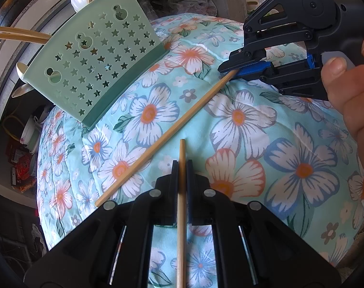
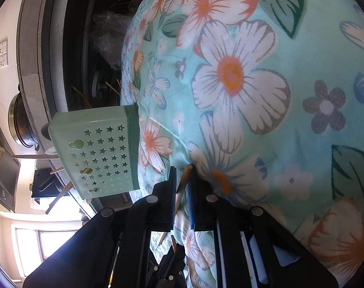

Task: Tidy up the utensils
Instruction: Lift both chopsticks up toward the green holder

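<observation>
The cloth point(image 1: 230, 124) is pale turquoise, printed with white, peach and blue flowers with orange centres, small grey blossoms and dark green leaves. The utensil holder point(image 1: 95, 57) near its far left edge is mint green with a darker green base band and star-shaped cutouts. Both chopsticks point(image 1: 162, 139) are light tan bamboo. The grippers are black, the right gripper point(image 1: 226, 70) with blue pads.

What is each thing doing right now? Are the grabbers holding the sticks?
left gripper: shut on a chopstick.
left chopstick: held, pointing forward over the cloth.
right gripper: shut on the other chopstick's end.
right chopstick: held at one end, slanting across the cloth.
green holder: standing on the cloth, utensils already inside.
floral cloth: spread under everything.
</observation>
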### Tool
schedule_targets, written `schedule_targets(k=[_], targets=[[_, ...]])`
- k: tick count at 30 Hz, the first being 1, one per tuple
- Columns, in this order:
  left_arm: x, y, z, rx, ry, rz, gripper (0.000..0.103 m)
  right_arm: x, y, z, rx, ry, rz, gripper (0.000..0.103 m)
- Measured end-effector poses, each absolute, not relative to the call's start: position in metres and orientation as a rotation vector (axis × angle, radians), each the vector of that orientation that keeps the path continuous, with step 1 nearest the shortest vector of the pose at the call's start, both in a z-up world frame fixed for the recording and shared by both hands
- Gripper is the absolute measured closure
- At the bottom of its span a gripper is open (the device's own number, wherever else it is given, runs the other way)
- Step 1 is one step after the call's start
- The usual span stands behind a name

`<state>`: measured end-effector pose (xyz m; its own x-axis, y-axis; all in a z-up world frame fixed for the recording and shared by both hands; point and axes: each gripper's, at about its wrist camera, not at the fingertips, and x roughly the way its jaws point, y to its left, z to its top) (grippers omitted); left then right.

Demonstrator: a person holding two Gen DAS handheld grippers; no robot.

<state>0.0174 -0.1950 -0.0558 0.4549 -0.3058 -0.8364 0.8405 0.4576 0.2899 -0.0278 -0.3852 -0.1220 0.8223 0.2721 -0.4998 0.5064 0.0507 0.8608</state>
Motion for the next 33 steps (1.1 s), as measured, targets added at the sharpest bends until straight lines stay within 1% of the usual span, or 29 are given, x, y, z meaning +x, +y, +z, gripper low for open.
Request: schedule_targets(k=[10,16,23,33], targets=[[0.017,-0.195,-0.056,0.793,0.794,-0.805,0.098,-0.027,-0.385,-0.122,1.541,0.643,-0.199,0.094],[0.018,-0.195,-0.057,0.797,0.794,-0.801,0.098,-0.031,-0.387,-0.118,1.536,0.608,-0.194,0.094],[0.018,-0.197,-0.057,0.805,0.792,-0.798,0.098,-0.037,-0.392,-0.098,1.477,0.552,-0.183,0.096],[0.019,-0.198,-0.059,0.812,0.788,-0.79,0.098,-0.051,-0.397,-0.052,1.329,0.461,-0.202,0.097]])
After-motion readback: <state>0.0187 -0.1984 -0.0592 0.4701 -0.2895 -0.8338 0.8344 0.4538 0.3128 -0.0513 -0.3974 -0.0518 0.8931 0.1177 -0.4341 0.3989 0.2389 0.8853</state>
